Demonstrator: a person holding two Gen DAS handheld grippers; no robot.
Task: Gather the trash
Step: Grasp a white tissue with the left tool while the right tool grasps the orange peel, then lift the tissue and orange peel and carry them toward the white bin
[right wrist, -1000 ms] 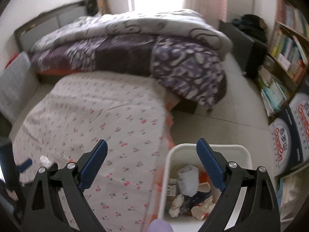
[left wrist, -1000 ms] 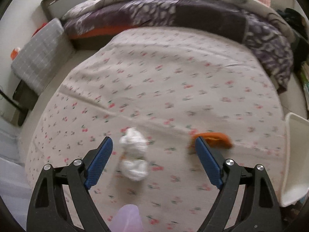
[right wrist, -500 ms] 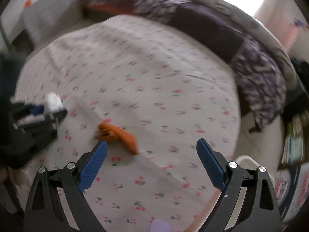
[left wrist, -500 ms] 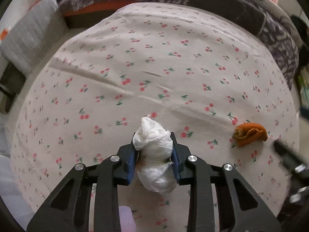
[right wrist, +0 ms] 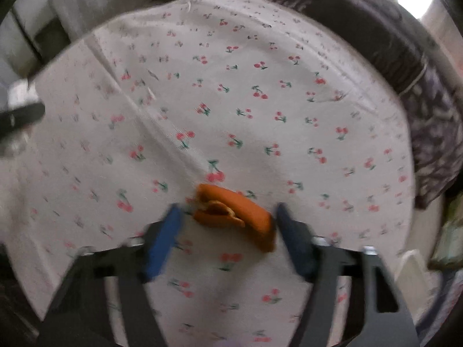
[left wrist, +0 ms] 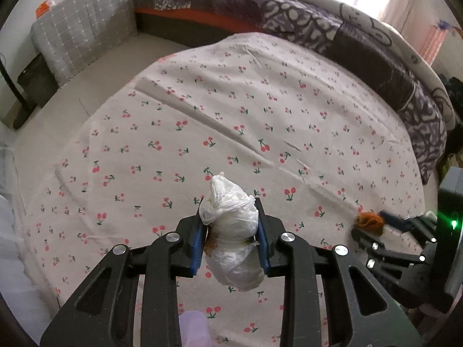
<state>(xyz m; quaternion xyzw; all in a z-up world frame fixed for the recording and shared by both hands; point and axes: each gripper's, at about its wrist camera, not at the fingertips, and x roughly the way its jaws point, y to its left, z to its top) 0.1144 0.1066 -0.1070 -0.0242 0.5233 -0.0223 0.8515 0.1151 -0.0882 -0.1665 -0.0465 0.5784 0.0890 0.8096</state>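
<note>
While the left gripper held a white bag, the right gripper, jaws just closing, straddled an orange peel, so pinching seemed next.

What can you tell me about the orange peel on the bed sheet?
The orange peel is a curled strip, bright orange outside with a paler, browner inner fold, lying on the cherry-print bed sheet. It sits between the blue pads of the right gripper, whose jaws have just been closing around it; the far end is right at one pad, the other pad looks just clear. The view is blurred, so firm contact is uncertain.
</note>
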